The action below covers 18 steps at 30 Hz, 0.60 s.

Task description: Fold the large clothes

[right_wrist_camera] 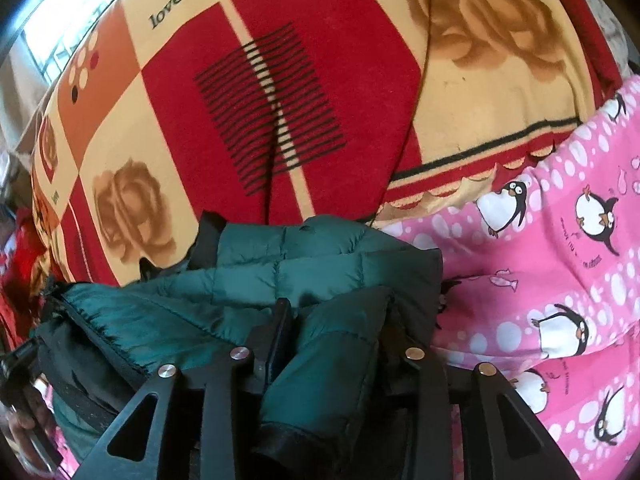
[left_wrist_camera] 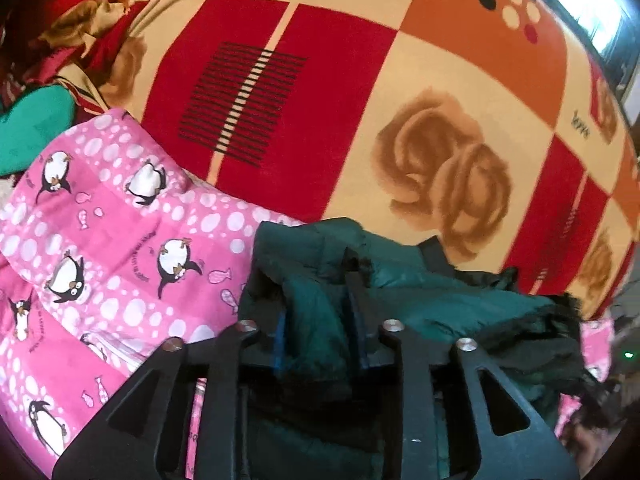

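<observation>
Fabric fills the left wrist view. The left gripper (left_wrist_camera: 320, 308) has its two black fingers (left_wrist_camera: 358, 300) pressed on a fold of the dark green puffy jacket (left_wrist_camera: 440, 304), pinching it between them. The jacket is bunched up right in front of the gripper, low in the view. It lies partly on a pink blanket with penguins (left_wrist_camera: 120, 240) and partly on a big checked blanket (left_wrist_camera: 340, 120) in red, orange and cream, with brown roses and the word "love" on it. A teal cloth (left_wrist_camera: 32, 128) sits past the pink blanket on the left, next to some crumpled bedding (the far corner is too dark to make out).

The right wrist view shows the right gripper (right_wrist_camera: 336, 320) pinching another puffy fold of the same jacket (right_wrist_camera: 248, 280), with the fold squeezed between its black fingers (right_wrist_camera: 282, 328). The jacket spreads to the left, where its dark lining and zipper edge show. The penguin blanket (right_wrist_camera: 560, 280) is just beside it on the right, and the checked blanket (right_wrist_camera: 200, 120) lies behind.
</observation>
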Tool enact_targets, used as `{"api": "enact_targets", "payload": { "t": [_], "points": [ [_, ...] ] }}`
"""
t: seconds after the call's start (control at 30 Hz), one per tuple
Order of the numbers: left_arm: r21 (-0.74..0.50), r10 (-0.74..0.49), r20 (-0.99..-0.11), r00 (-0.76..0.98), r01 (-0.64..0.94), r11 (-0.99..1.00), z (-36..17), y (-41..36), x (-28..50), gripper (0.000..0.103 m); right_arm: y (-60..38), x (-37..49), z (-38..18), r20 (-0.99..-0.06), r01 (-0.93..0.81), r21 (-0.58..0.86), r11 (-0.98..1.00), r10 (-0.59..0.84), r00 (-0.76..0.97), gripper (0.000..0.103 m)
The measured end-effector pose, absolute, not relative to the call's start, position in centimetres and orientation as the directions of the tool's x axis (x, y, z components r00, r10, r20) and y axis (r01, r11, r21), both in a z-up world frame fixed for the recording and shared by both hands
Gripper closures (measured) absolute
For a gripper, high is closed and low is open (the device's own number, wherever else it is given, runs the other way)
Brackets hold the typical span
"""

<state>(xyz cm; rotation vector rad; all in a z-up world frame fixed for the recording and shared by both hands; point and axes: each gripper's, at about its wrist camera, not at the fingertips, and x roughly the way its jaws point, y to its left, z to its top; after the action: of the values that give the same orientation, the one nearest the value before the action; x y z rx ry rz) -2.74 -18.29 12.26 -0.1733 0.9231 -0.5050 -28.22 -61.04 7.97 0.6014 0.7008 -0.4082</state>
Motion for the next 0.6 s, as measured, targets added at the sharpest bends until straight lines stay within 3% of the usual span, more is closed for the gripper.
{"api": "enact_targets", "payload": {
  "t": [0.07, 0.13, 0.2, 0.27, 0.4, 0.6],
  "points": [
    [-0.374, -0.516, -0.697, 0.497, 0.363, 0.854, 13.2, -17.5, -3.2, 0.055, -61.1, -28.6, 8.5, -0.685, 0.526, 0.394, 0.754, -0.14, 0.715, 0.062],
    [-0.36, -0.511, -0.665, 0.544, 0.366, 0.858, 14.6, -16.4, -4.0, 0.023, -61.0, -29.1, 9.4, -0.667, 0.515, 0.413, 0.751, -0.135, 0.732, 0.057],
    [-0.363, -0.519, -0.624, 0.584, 0.372, 0.854, 15.7, -15.2, -4.8, 0.02, -60.7, -29.4, 10.4, -0.644, 0.498, 0.43, 0.753, -0.131, 0.754, 0.036],
    [-0.346, -0.512, -0.633, 0.58, 0.379, 0.858, 16.2, -14.8, -5.2, 0.02, -60.5, -30.5, 11.7, -0.616, 0.503, 0.418, 0.756, -0.171, 0.769, 0.024],
    [-0.337, -0.509, -0.638, 0.578, 0.386, 0.859, 16.6, -14.7, -6.1, 0.02, -60.1, -32.3, 13.9, -0.567, 0.476, 0.433, 0.766, -0.179, 0.804, 0.024],
    [-0.297, -0.498, -0.654, 0.569, 0.412, 0.861, 15.8, -17.2, -7.0, 0.02, -56.9, -30.0, 14.7, -0.579, 0.384, 0.336, 0.86, -0.134, 0.805, 0.024]
  ]
}}
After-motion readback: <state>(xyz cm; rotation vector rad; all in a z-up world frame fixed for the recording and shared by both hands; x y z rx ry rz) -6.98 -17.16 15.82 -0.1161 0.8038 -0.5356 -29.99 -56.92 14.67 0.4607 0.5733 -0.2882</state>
